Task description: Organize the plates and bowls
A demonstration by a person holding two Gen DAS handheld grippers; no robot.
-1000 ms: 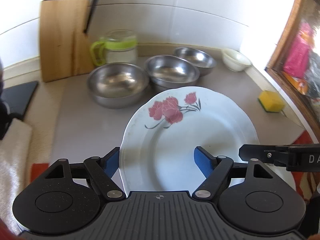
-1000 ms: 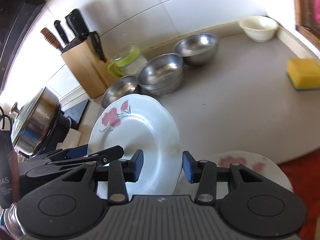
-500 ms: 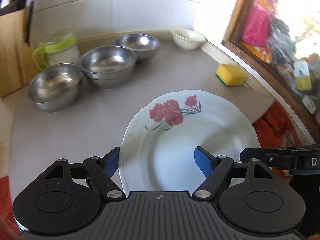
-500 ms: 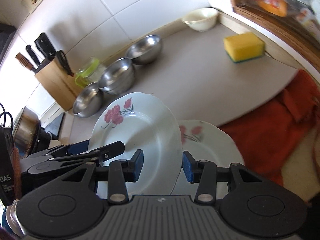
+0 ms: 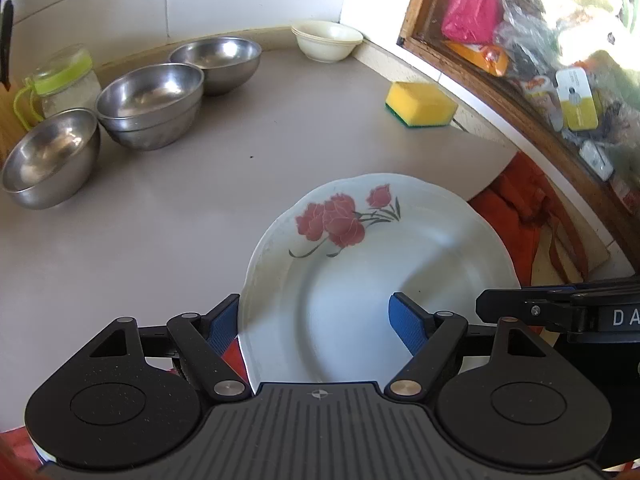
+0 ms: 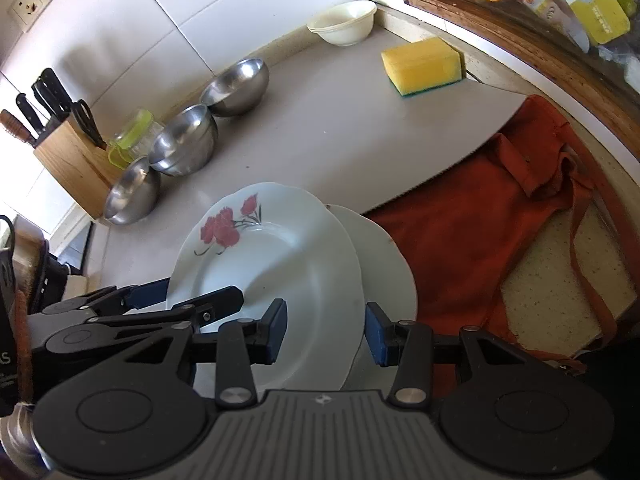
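Left hand-held gripper (image 5: 312, 320), rose plate (image 5: 376, 264) between fingers

I see a yellow sponge (image 6: 422, 65) near the wooden window frame (image 6: 496, 28) — an orange cloth (image 6: 492, 216) lies below that frame. Well left of the sponge stands a knife block (image 6: 70, 160) — a green-lidded jar (image 6: 132, 140) just beside it.

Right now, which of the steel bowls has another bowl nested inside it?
The middle steel bowl of the three: a double rim shows that it is two nested. The one nearest the lime-lidded jar and the one nearest the cream bowls are single.
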